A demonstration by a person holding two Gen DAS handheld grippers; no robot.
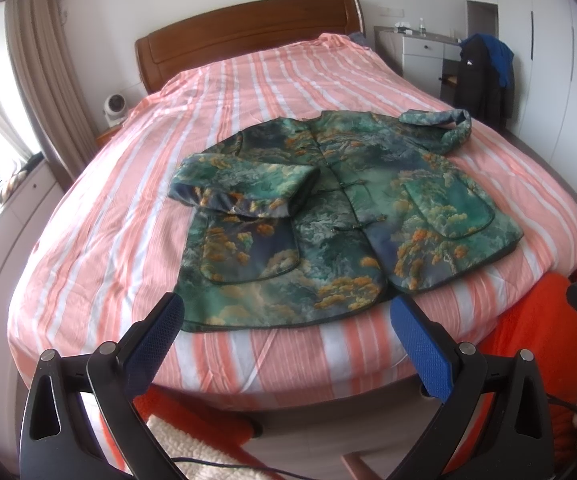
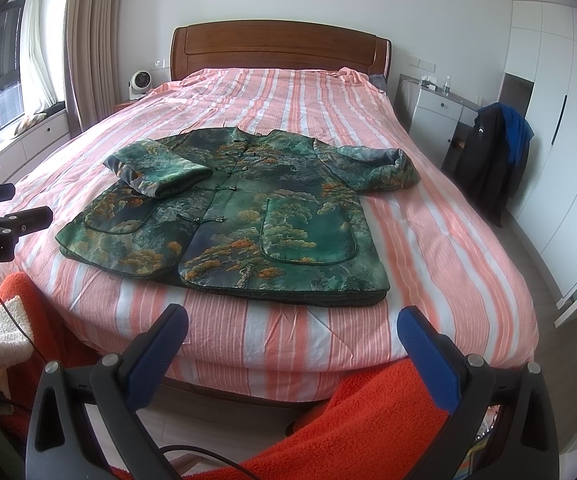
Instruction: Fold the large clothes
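Lying flat and front-up near the foot of the bed, the green patterned jacket (image 1: 340,216) is seen buttoned down the middle with knot fastenings, its hem toward the cameras. One sleeve (image 1: 244,190) has been laid across the chest on the left side of the views, its cuff resting just beside the button line; the other sleeve (image 2: 372,166) is stretched outward on the right, with its end bent over. Two rounded patch pockets are visible on the lower front panels. The jacket is supported by a pink-and-white striped bedspread (image 2: 428,240), behind which a wooden headboard (image 2: 280,46) is seen. The left gripper (image 1: 286,322) is held above the foot edge of the bed, just short of the hem, with its jaws spread wide and nothing between them. The right gripper (image 2: 292,332) is likewise held apart from the jacket, jaws wide and holding nothing. An orange fleece garment (image 2: 368,412) is seen below the grippers. A small white fan (image 2: 141,82) is placed beside the headboard, and dark and blue clothes (image 2: 496,152) are hung near the white cabinets on the right.
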